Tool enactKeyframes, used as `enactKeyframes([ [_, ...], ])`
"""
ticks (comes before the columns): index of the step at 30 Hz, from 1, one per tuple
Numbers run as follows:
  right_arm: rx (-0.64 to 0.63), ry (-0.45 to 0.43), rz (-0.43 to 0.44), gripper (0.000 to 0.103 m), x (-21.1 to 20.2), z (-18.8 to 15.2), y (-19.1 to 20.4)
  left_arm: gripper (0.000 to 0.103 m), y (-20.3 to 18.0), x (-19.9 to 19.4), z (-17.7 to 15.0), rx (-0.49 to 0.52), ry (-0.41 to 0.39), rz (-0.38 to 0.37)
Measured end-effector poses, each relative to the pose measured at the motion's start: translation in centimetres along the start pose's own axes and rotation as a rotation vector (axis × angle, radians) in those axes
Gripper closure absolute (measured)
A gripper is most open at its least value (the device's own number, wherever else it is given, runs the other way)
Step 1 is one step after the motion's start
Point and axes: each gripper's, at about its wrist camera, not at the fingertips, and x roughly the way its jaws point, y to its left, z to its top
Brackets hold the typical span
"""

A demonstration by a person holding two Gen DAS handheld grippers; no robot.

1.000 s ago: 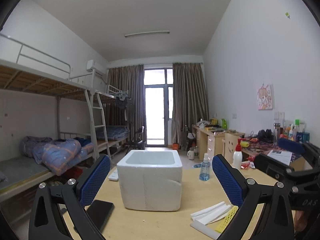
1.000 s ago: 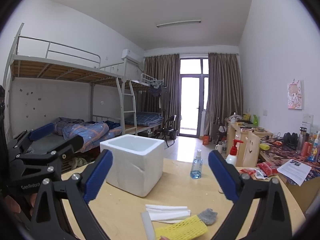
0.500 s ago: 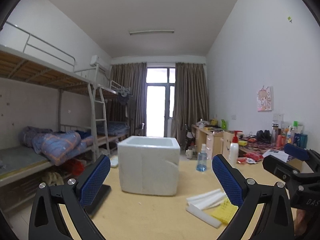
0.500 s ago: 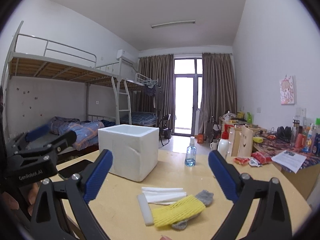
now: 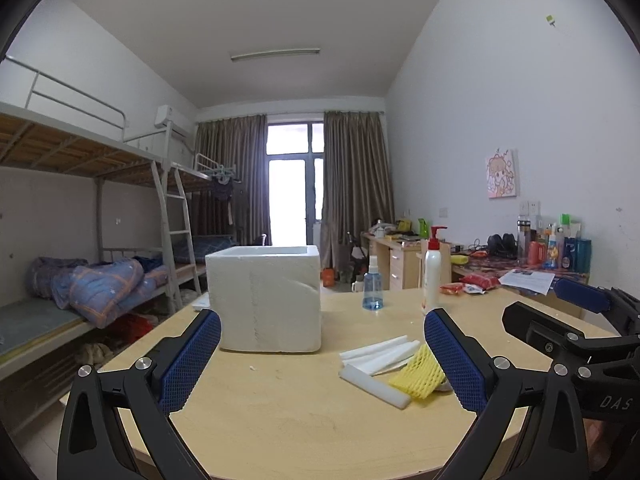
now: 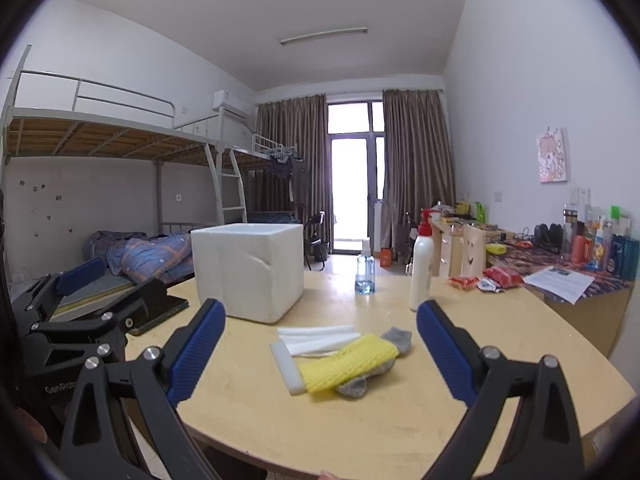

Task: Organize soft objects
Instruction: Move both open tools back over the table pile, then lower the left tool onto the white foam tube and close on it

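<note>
Grippers both wide open, nothing between the blue pads. Left gripper (image 5: 322, 354) held low over near edge of the wooden table (image 5: 304, 412), fingers pointing at the room's far end; right gripper (image 6: 320, 350) same pose, just to the right of it, also above the table's near edge. Each shows in the other's view: right gripper at the right margin of the left wrist view, left gripper at the left margin of the right wrist view.

Soft objects piled together on the table ahead of the right gripper, between its fingers in that view: yellow foam net (image 6: 348, 362) lies across a grey sock (image 6: 396, 338), sock ends sticking out at both sides. White foam block (image 6: 286, 368) touches the net's left end. White foam strips (image 6: 320, 338) lie flat just behind, stacked roughly parallel. In left wrist view the same pile sits right of centre, net (image 5: 418, 374) partly hidden by the right finger pad.

White styrofoam box (image 5: 266, 298) stands upright behind the pile toward the left, open top, dent line on its front face; apart from the pile. Blue spray bottle (image 5: 371, 288) and white pump bottle (image 5: 432, 270) with red pump stand further back, right of the box. Black phone (image 6: 160, 312) flat at the table's left edge. Bunk beds (image 5: 80, 216) along left wall, cluttered desk (image 6: 560, 256) along right.
</note>
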Motion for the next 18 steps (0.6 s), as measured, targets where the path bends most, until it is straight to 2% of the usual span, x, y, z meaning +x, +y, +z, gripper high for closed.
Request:
enactKeyframes([
  [5,0.011,0.007,-0.013,0.005,-0.1,-0.1,-0.6,0.001,0.2,0.6,-0.2,-0.004,0.013,-0.009],
  [9,0.006,0.029,-0.039,0.005,0.4,-0.4,-0.7,0.001,0.2,2.1,-0.9,0.018,0.074,0.002],
  [18,0.018,0.098,-0.062,0.005,2.5,-1.3,-1.3,0.001,0.6,5.4,-2.2,-0.013,0.190,-0.082],
])
